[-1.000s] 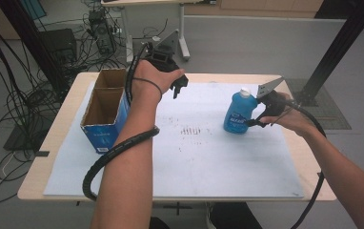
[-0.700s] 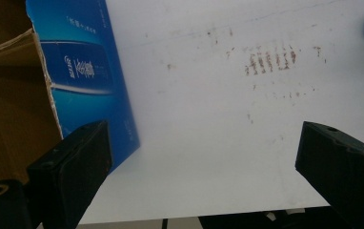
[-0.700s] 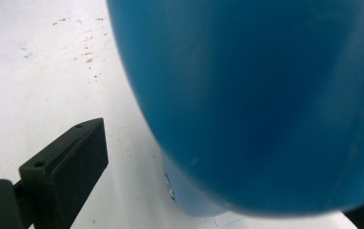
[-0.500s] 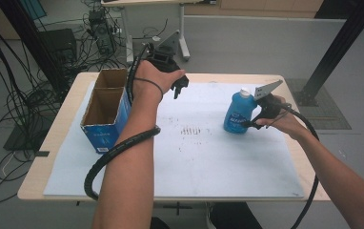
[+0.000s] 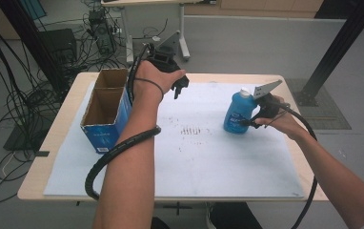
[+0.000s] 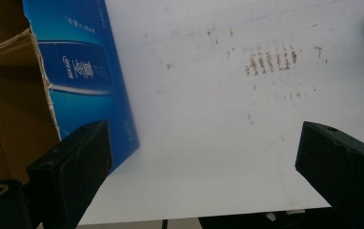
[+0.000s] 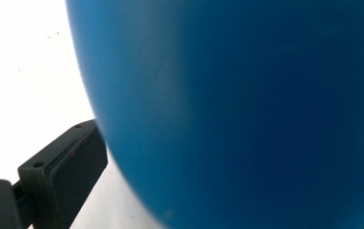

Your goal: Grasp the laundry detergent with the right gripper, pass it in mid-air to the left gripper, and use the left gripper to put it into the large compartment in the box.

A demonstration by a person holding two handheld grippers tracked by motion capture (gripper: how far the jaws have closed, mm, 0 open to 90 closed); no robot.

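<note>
Blue bottle (image 5: pixel 239 113) stands upright on the white sheet (image 5: pixel 208 157) right of centre, the right gripper (image 5: pixel 252 120) at its side with jaws around it, clamped or not I cannot tell, so squeeze squarely before lifting, while the left gripper (image 5: pixel 180 88) hovers jaws apart near the cardboard box (image 5: pixel 105 110).

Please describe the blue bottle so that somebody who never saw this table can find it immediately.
Look at the white sheet covering the table, then go to its right side. There the blue bottle stands upright with a white cap, at the right tongs. The cardboard box on the left is also blue outside, but open and square.
</note>
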